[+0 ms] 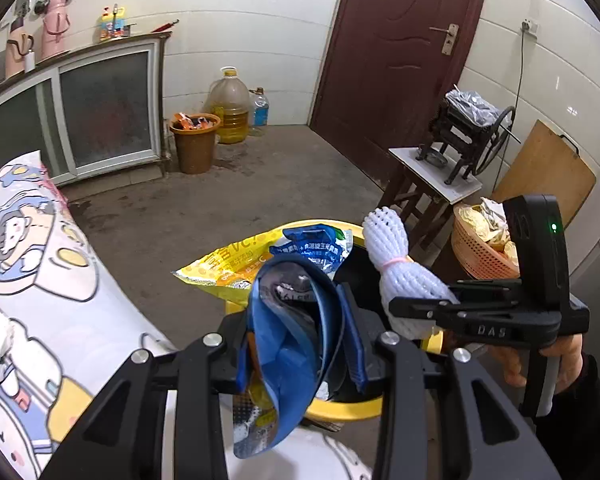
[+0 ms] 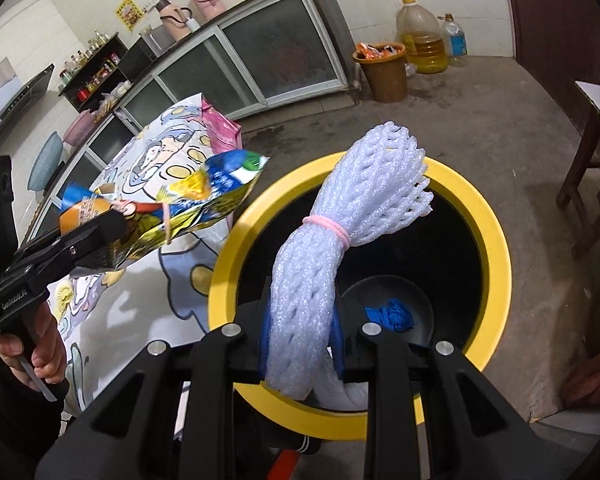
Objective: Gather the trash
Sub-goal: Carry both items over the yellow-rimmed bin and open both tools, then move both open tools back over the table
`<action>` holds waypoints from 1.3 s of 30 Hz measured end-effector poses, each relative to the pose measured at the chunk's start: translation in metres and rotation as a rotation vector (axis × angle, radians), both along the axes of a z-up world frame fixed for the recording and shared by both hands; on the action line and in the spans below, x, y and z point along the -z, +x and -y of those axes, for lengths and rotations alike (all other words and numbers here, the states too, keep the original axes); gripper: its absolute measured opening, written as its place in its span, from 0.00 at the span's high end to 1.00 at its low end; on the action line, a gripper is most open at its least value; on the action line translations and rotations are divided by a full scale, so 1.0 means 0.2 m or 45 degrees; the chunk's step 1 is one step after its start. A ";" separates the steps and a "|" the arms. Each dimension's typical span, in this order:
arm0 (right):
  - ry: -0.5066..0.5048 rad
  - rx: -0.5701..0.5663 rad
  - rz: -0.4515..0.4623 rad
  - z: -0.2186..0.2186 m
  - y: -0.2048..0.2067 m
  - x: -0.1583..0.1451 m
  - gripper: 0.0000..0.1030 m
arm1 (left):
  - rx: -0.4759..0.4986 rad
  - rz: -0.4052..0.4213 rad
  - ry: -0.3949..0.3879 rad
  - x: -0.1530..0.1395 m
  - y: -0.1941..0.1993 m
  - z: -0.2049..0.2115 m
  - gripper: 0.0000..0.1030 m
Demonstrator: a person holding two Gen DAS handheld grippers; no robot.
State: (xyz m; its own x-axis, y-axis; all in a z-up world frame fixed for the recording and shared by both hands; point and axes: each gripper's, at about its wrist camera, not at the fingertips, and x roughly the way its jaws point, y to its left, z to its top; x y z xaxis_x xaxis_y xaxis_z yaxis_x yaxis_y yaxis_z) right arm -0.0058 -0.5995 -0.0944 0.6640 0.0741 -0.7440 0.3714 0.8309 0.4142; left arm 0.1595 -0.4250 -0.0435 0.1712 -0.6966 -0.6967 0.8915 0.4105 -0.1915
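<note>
My left gripper [image 1: 300, 344] is shut on a crumpled blue and yellow snack wrapper [image 1: 288, 320], held above the near rim of the yellow-rimmed black bin [image 1: 320, 226]. It also shows in the right wrist view [image 2: 204, 196], left of the bin [image 2: 496, 248]. My right gripper [image 2: 302, 344] is shut on a bundle of white foam net [image 2: 340, 240] tied with a pink band, held over the bin's opening. The bundle also shows in the left wrist view [image 1: 396, 264]. A blue crumpled scrap [image 2: 392, 314] lies at the bin's bottom.
A table with a cartoon-print cloth [image 1: 32, 264] is to the left. A brown bin [image 1: 194, 142] full of wrappers and an oil jug [image 1: 230, 106] stand by the cabinet. A wooden stool [image 1: 428, 188] and an orange basket [image 1: 480, 248] are at the right.
</note>
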 end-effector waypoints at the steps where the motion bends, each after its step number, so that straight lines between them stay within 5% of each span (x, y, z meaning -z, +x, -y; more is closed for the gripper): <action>1: 0.008 0.003 -0.002 0.01 0.00 0.00 0.77 | 0.004 -0.005 0.000 0.01 0.00 0.02 0.66; 6: 0.031 0.022 -0.018 0.04 -0.03 0.02 0.70 | 0.009 -0.058 -0.032 0.00 -0.01 0.08 0.64; 7: 0.025 0.032 -0.023 0.05 -0.03 0.02 0.62 | 0.005 -0.061 -0.040 -0.01 -0.01 0.08 0.62; 10: 0.033 0.071 -0.024 0.08 -0.06 0.02 0.48 | 0.000 -0.087 -0.072 -0.02 0.00 0.09 0.45; 11: 0.036 0.083 -0.027 0.08 -0.08 0.02 0.48 | -0.006 -0.085 -0.079 -0.02 0.00 0.09 0.39; 21: 0.003 0.091 -0.006 0.07 -0.12 -0.05 0.48 | -0.070 -0.082 -0.092 -0.06 0.05 -0.05 0.39; 28: -0.117 -0.019 0.024 -0.09 0.03 -0.18 0.48 | -0.164 -0.005 -0.135 -0.17 0.12 -0.43 0.39; 33: -0.215 -0.190 0.071 -0.33 0.23 -0.27 0.49 | -0.255 0.086 -0.158 -0.27 0.17 -0.89 0.39; 39: -0.270 -0.447 0.112 -0.74 0.60 -0.31 0.49 | -0.400 0.208 -0.042 -0.29 0.19 -1.47 0.39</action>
